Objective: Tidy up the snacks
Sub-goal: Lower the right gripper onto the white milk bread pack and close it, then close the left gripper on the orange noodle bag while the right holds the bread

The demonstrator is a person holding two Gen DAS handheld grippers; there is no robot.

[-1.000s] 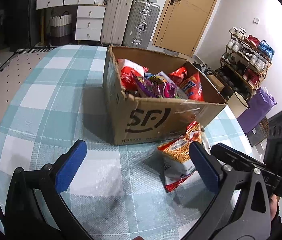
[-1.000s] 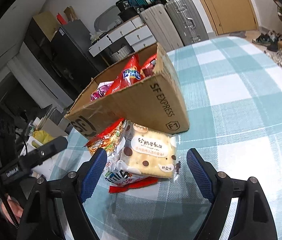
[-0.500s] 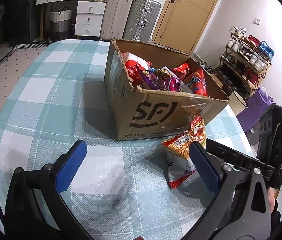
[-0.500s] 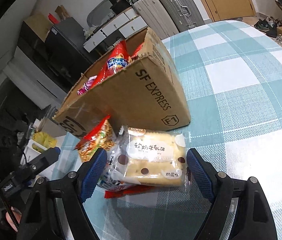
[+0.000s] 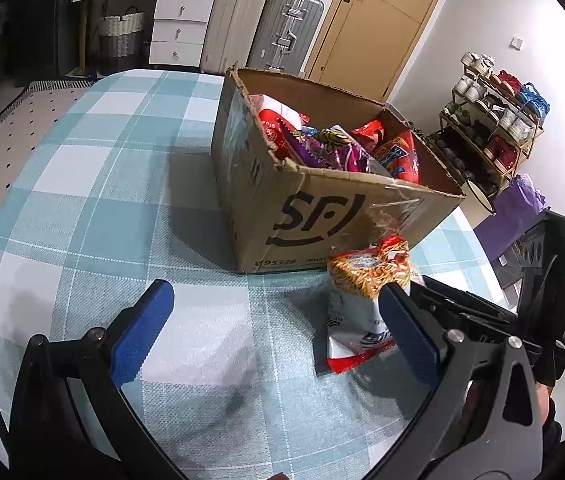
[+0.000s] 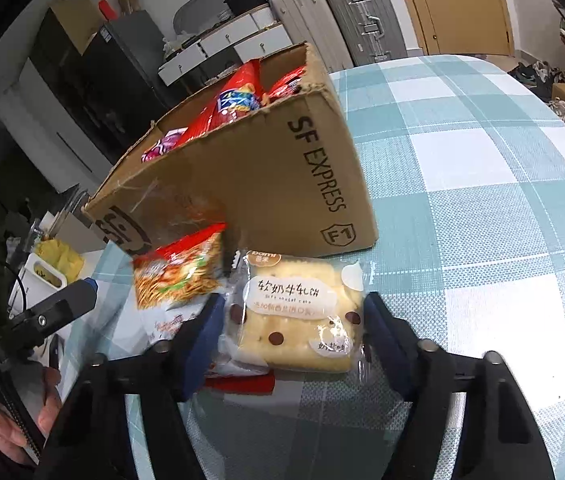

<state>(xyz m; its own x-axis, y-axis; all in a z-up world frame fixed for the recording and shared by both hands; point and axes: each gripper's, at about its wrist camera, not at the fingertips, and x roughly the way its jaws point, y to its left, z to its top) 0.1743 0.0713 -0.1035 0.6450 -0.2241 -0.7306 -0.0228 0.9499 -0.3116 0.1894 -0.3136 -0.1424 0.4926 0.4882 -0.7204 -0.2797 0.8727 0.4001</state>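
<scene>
A cardboard SF Express box (image 5: 322,216) (image 6: 266,176) full of snack bags stands on the checked tablecloth. A red and white noodle-snack bag (image 5: 362,300) (image 6: 178,276) leans against its front. On that bag lies a clear-wrapped biscuit cake pack (image 6: 298,316). My right gripper (image 6: 292,340) has closed in on the cake pack, its blue pads (image 6: 204,340) at both sides of the pack. My left gripper (image 5: 274,328) is open and empty above the cloth, its right pad (image 5: 406,332) beside the noodle bag.
Suitcases (image 5: 266,24), white drawers (image 5: 178,24) and a wooden door (image 5: 374,20) stand behind the table. A shoe rack (image 5: 494,120) is at the right. The left gripper's finger (image 6: 62,308) shows in the right wrist view, by the table's edge.
My right gripper moved forward and its jaws narrowed onto the cake pack. My left gripper drifted closer to the box and the noodle bag, still open.
</scene>
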